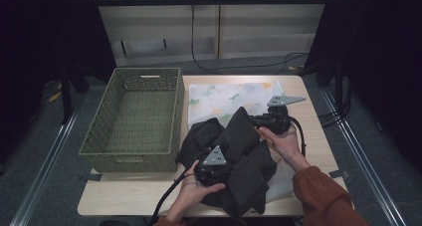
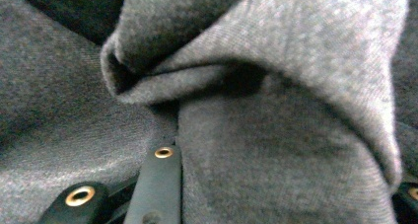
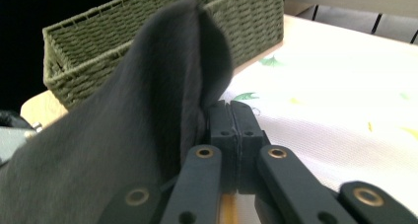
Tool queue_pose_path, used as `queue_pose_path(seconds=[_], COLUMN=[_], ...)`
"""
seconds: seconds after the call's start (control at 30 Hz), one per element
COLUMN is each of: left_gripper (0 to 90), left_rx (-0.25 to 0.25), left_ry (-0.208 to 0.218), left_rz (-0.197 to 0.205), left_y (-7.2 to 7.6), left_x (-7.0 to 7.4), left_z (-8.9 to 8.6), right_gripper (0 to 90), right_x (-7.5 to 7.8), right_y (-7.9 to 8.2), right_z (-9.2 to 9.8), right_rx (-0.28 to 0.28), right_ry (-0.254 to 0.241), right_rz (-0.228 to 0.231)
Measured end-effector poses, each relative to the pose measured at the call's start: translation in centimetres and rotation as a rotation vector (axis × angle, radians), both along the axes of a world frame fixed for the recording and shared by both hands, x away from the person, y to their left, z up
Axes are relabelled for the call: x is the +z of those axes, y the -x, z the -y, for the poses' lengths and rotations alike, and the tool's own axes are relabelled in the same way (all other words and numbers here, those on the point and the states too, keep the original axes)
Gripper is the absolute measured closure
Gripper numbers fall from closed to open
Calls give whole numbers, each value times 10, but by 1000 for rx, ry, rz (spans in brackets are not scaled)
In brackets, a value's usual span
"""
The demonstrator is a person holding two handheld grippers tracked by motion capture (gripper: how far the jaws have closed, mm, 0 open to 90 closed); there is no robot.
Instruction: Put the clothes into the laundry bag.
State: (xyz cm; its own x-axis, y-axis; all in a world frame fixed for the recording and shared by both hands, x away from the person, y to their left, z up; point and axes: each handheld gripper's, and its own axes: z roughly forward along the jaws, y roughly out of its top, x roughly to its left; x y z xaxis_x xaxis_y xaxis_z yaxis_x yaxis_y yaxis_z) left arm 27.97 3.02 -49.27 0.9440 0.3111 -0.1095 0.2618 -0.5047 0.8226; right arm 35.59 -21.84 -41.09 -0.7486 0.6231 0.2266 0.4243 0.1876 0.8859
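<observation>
Wooden table [image 1: 318, 151], pale, in a dark-curtained room; grey floor, metal rails either side, black cables trailing by the back wall. Woven green basket [image 1: 130, 121] sits on the table's left half. Leaf-print cloth [image 1: 219, 99] spread on the right half, dark garment [image 1: 239, 156] heaped on its near part.

My right gripper [image 1: 256, 120] is pinched tight on a raised fold of the garment; its own view shows jaws meeting, cloth [image 3: 167, 76] standing up beside them, basket behind.

My left gripper [image 1: 215, 169] rests on the near heap. Its view: grey knit folds [image 2: 276, 135] packed between part-closed jaws, gripped.
</observation>
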Motion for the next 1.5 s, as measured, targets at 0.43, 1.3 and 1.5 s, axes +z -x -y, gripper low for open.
queue_pose_path(seconds=[0.43,1.3,1.5], left_gripper=[218,682,724], left_rx=[27,10,11], left_ry=[124,58,10], left_rz=[16,10,-15], left_y=[19,-43,-43], left_x=[49,31,19], left_z=[-32,34,38], right_gripper=[897,897,897], right_x=[-3,-7,14], right_y=[-10,-9,-1], right_z=[7,-7,2], right_rx=[-25,23,6], right_ry=[-10,33,11], right_rz=[-9,-22,25])
